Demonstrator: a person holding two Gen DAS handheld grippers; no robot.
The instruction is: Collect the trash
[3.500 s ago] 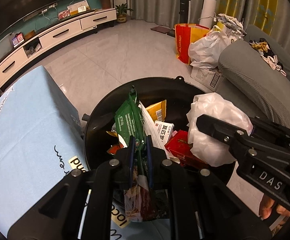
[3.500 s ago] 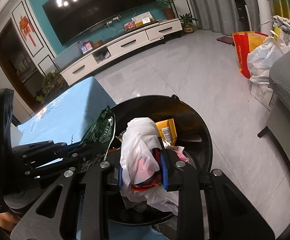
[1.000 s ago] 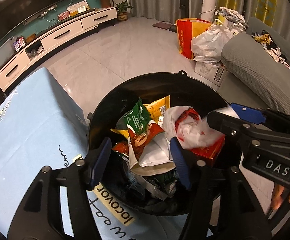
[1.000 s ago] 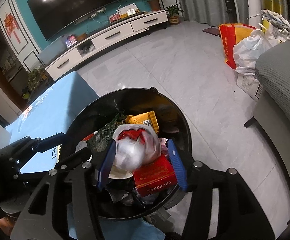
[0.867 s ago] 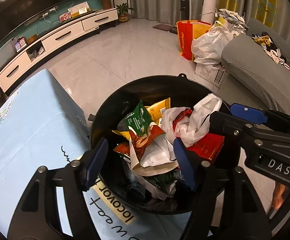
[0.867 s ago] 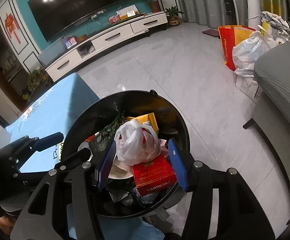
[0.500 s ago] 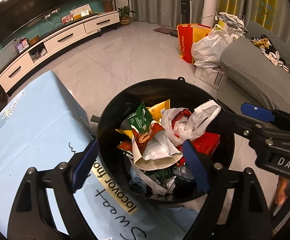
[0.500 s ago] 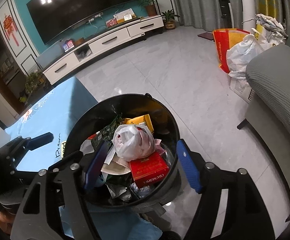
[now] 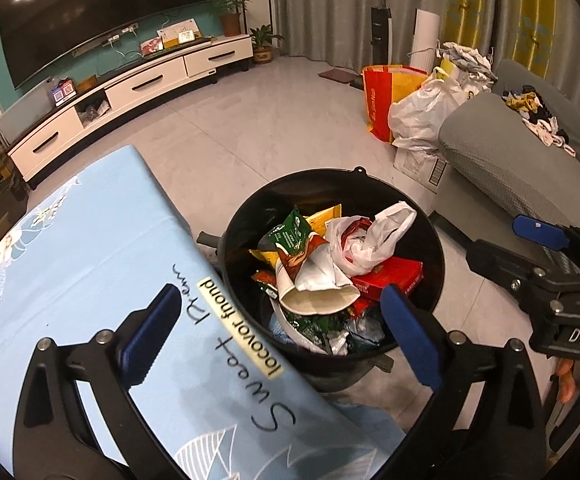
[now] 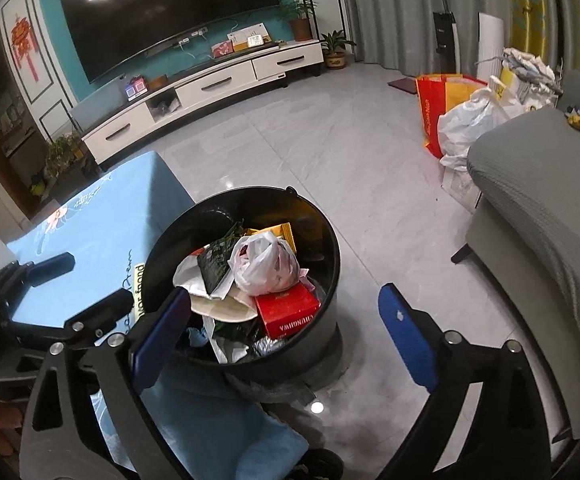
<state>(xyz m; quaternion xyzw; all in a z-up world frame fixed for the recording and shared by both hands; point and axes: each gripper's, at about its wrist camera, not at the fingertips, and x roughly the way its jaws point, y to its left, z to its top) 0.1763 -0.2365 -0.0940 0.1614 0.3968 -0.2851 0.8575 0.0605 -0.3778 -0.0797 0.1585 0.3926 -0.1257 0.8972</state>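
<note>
Both drops done: left gripper (image 9: 280,330) and right gripper (image 10: 284,322) opening wide, empty, above the black bin (image 10: 330,240) (already heaped). Next: find more trash.

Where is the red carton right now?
Both views show the red carton inside the black bin, at its right side, under the white plastic bag.
</note>
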